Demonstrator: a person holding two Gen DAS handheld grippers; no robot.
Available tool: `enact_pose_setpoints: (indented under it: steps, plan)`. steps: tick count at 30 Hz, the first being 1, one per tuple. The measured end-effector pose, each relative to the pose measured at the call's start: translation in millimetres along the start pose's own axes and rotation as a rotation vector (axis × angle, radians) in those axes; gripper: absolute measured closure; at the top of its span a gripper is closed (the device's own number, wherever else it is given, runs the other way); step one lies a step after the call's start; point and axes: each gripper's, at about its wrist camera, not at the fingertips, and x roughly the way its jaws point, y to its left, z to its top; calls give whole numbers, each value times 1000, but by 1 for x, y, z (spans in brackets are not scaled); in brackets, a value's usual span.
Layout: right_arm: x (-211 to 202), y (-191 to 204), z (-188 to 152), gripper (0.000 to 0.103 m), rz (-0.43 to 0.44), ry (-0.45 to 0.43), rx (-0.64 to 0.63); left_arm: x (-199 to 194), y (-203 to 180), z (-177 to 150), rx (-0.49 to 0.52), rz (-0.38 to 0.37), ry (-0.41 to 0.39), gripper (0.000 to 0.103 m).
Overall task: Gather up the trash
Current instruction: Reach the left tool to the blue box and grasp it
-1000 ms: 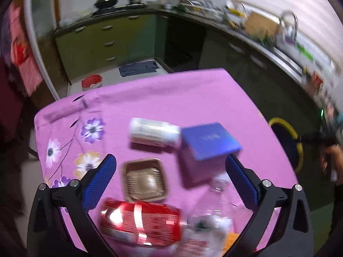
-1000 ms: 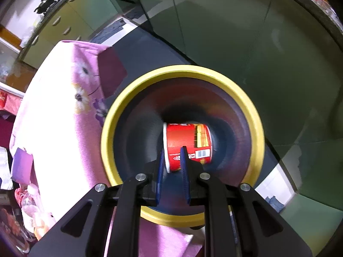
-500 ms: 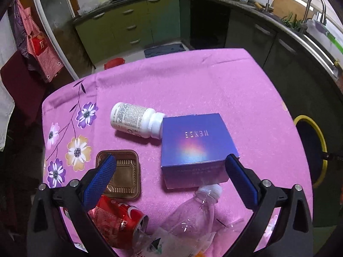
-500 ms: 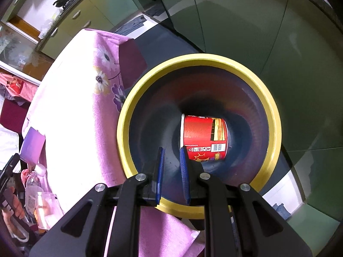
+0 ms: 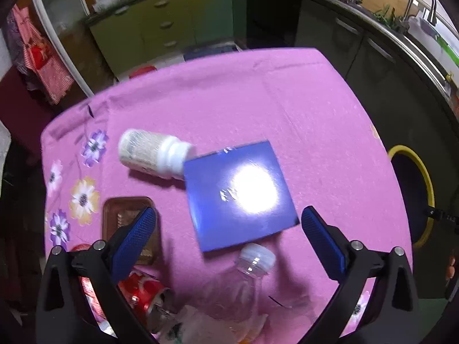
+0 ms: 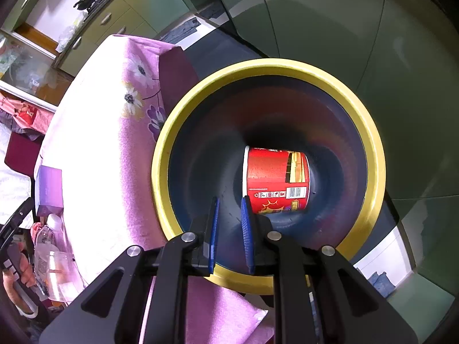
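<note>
The left claw (image 5: pixel 228 219) hangs wide open over the table (image 5: pixel 301 109) in its pink flowered cloth, its blue pads flanking a blue box (image 5: pixel 239 193). A white pill bottle (image 5: pixel 153 157) lies touching the box's far corner; a clear plastic bottle (image 5: pixel 243 281), a red soda can (image 5: pixel 140 289) and a brown tray (image 5: pixel 126 215) lie nearer. The right claw (image 6: pixel 229 209), pads nearly together and holding nothing, hovers over the yellow-rimmed bin (image 6: pixel 373 154), where a red paper cup (image 6: pixel 275 180) lies on its side.
</note>
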Motion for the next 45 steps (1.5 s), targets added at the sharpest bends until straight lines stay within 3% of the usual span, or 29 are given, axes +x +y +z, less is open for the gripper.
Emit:
enact_pose_setpoints:
  steps: [3, 10, 15, 20, 22, 30, 45]
  plan:
    - [2, -2, 0, 87, 3, 2, 3, 7, -3, 2, -20, -25, 46, 6]
    - [10, -2, -2, 84, 22, 13, -2, 14, -9, 13, -69, -10, 71, 6]
    - [12, -3, -3, 84, 32, 14, -8, 32, -5, 12, -121, -39, 155, 6]
    - [9, -6, -5, 84, 39, 5, -4, 43, -6, 12, -141, -48, 180, 17]
    - [7, -6, -6, 84, 41, 0, -4, 45, -4, 14, -146, -50, 179, 26]
    - [4, -7, -10, 84, 50, -7, -6, 38, -3, 17, -107, -69, 146, 28]
    - [0, 4, -13, 84, 69, -11, -31, -13, -4, 10, 0, -109, 52, 29]
